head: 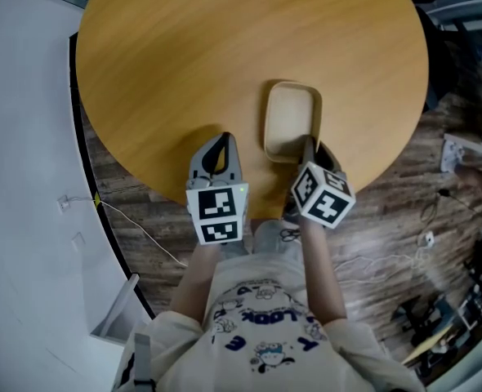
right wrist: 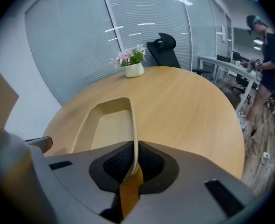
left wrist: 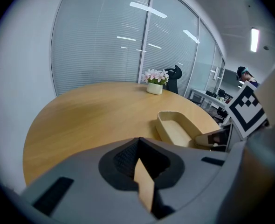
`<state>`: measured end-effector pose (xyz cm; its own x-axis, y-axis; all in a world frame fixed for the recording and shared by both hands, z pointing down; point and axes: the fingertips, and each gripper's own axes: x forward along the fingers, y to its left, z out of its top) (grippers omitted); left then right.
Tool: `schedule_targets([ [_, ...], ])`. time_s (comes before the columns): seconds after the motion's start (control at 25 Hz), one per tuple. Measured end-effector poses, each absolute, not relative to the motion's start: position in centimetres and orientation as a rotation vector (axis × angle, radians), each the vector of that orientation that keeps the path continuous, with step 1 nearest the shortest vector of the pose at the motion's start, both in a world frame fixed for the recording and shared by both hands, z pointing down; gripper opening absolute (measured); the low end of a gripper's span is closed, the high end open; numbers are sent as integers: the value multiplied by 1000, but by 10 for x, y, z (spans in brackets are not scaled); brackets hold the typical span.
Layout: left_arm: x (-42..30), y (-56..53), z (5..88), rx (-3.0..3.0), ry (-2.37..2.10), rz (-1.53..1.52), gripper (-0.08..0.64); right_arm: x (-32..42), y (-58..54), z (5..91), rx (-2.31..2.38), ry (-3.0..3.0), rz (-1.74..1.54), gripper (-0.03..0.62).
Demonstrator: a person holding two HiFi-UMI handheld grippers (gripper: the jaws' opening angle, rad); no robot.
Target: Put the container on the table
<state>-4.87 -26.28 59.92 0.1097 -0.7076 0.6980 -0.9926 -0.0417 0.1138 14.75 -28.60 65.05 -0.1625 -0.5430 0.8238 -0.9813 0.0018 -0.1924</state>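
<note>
A shallow beige container [head: 290,117] sits over the near right part of the round wooden table [head: 184,55]; I cannot tell whether it rests on the top. My right gripper [head: 309,144] is shut on the container's near right rim. In the right gripper view the thin rim of the container [right wrist: 107,125] runs straight into the closed jaws of the right gripper [right wrist: 134,160]. My left gripper [head: 223,141] hovers at the table's near edge, left of the container, shut with nothing in it. The left gripper view shows the left gripper [left wrist: 138,143] closed and the container [left wrist: 179,129] to its right.
A white pot of pink flowers [right wrist: 134,69] stands at the table's far side. Behind it is a black office chair [right wrist: 165,48] and a glass wall with blinds. A person [right wrist: 268,45] stands at far right. Cables [head: 425,239] lie on the wooden floor.
</note>
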Motion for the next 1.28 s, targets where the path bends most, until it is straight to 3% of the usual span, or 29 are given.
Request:
schedule_targets([
  [0.52, -54, -264, 572, 1851, -1691, 572, 3, 152, -290, 621, 1641, -1803, 1010, 14],
  [1.28, -45, -286, 435, 2120, -1793, 341, 3, 141, -300, 462, 1857, -2093, 680, 11],
])
